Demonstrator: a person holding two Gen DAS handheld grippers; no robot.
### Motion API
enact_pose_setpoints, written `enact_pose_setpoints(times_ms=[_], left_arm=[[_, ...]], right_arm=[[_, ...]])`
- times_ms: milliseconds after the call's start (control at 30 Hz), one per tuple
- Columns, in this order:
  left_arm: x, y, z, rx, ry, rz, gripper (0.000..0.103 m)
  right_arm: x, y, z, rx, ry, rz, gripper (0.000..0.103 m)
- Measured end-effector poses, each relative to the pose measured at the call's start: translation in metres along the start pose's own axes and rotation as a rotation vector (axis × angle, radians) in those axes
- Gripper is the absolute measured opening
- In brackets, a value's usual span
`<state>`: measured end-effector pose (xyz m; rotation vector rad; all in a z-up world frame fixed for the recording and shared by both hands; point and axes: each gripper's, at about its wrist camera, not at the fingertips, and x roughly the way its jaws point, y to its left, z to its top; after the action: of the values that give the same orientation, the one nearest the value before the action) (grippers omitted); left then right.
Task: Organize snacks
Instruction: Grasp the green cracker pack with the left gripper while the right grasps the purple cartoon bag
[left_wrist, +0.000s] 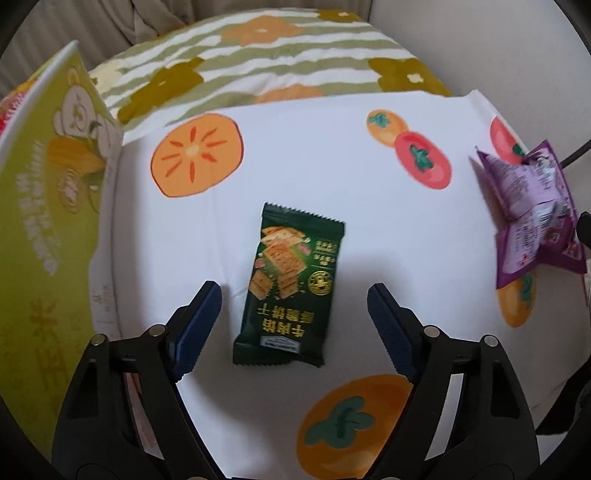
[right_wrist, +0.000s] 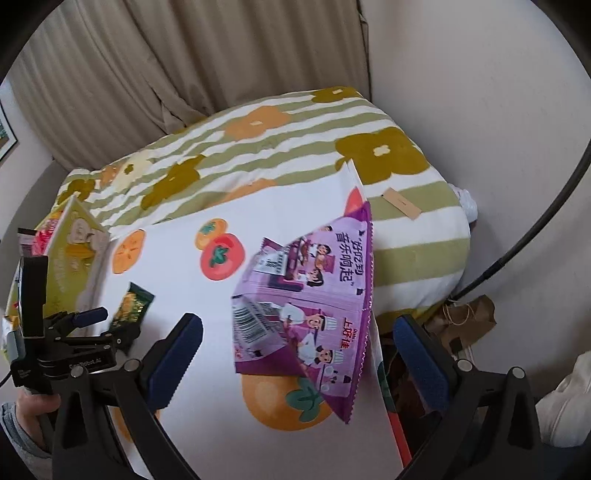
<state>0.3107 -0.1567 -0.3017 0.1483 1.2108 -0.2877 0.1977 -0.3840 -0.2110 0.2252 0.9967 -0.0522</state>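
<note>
A: Start closest in. What is the left gripper doing?

B: Its jaws stand apart on either side of the dark green cracker packet, which lies flat on the white persimmon-print cloth. The pads are not touching it, so nothing is held.

A: And the right gripper?

B: Also spread, empty, framing the purple snack bag near the right edge of the cloth, with neither pad on it.

A: So which step is this?

B: I'd judge it the approach to a double pickup, one snack per hand. Neither grasp is made.

A: What does the next move call for?

B: Probably lowering each tool until the pads flank its packet, then squeezing. The green one is thin and flat, so the tips need to get right down to the cloth.

A: And further back?

B: A yellow-green box stands open at the left edge, likely the destination. Beyond it a floral blanket, then curtains.
</note>
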Motion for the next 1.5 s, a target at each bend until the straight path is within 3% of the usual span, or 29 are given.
enact_pose_setpoints(times_ms=[167,433,600,700,1167,1367,1500], left_arm=[[0.007,0.000,0.001,0.038,0.007,0.029,0.067],[0.009,0.001,0.006,0.061,0.009,0.017,0.063],[0.007,-0.003,0.005,0.080,-0.002,0.008,0.044],[0.007,-0.004,0.006,0.089,-0.001,0.009,0.041],[0.004,-0.006,0.004,0.073,0.012,0.004,0.040],[0.001,-0.005,0.000,0.061,0.016,-0.009,0.040],[0.000,-0.007,-0.001,0.058,0.019,-0.018,0.040]], right_arm=[[0.011,-0.001,0.000,0.012,-0.001,-0.032,0.103],[0.024,0.011,0.009,-0.024,-0.004,-0.077,0.103],[0.033,0.020,0.014,-0.082,-0.006,-0.111,0.103],[0.037,0.022,0.015,-0.089,-0.006,-0.125,0.103],[0.044,0.030,0.010,-0.131,-0.008,-0.156,0.098],[0.044,0.036,0.008,-0.181,-0.024,-0.161,0.089],[0.044,0.042,0.006,-0.205,-0.018,-0.157,0.069]])
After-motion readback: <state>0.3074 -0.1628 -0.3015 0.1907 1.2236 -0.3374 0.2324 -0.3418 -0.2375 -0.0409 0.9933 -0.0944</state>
